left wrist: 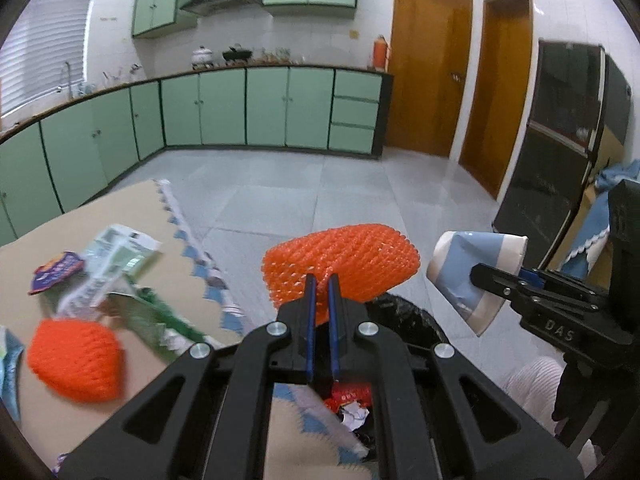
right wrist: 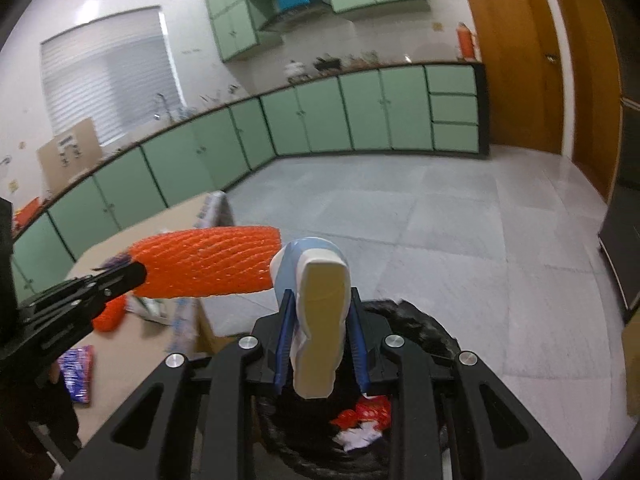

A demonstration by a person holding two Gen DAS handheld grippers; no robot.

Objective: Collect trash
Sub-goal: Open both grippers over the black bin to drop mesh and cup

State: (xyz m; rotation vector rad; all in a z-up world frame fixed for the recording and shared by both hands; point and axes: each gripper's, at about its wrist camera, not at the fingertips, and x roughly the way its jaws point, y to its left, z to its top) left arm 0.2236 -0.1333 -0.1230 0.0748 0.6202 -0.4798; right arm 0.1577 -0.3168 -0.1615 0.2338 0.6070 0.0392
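A: What is held by each gripper?

B: The left gripper (left wrist: 322, 280) is closed nearly flat on the edge of an orange foam net (left wrist: 344, 266). The right gripper (right wrist: 320, 300) is clamped partway on a crushed paper cup (right wrist: 318, 320), which is squeezed between the blue pads (right wrist: 285, 344).

A: Where are these items carried?

B: Both are held in the air just beyond the jaws, over the black-lined trash bin (right wrist: 416, 320) seen below and behind the fingers. The table (left wrist: 24, 256) lies to the left of both grippers.

A: How are they oriented?

B: The net's long axis is laid crosswise to the left fingers, its far end reaching toward the cup. The cup's long axis runs along the right fingers, with its flattened mouth turned back toward the camera.

A: How far is the task judged to be?

B: Partway. Red and white scraps (right wrist: 362, 420) are already in the bin. A second orange net (left wrist: 76, 360), wrappers (left wrist: 116, 264) and a purple packet (left wrist: 56, 272) remain on the table.
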